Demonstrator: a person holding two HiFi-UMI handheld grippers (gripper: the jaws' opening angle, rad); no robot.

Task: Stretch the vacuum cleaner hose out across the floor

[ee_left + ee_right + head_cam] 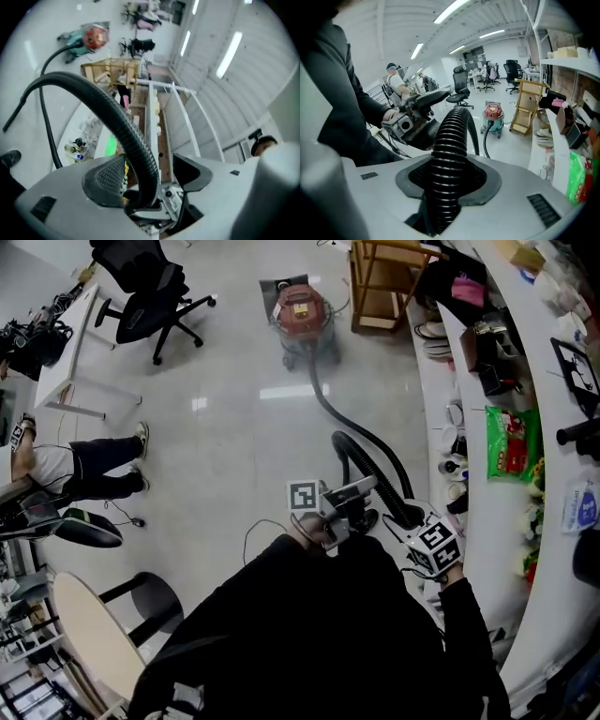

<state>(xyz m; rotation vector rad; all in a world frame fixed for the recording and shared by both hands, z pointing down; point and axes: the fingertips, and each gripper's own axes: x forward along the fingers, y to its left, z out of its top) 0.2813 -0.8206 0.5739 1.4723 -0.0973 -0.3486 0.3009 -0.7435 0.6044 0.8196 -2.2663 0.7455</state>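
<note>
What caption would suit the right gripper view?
The right tool grips the ribbed black hose; its red vacuum cleaner stands across the floor.

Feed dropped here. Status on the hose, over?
Right gripper shut on hose. Left gripper open, hose between jaws. Hose looped, not stretched. Shelving close at right.

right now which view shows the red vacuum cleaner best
Head view: the vacuum cleaner shows whole on the floor with its hose attached. Both gripper views catch it small and far off, past the hose.

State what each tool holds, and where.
Right tool clamps the black ribbed vacuum hose across its body below the arch. Left tool open, hose loose between its jaws.
</note>
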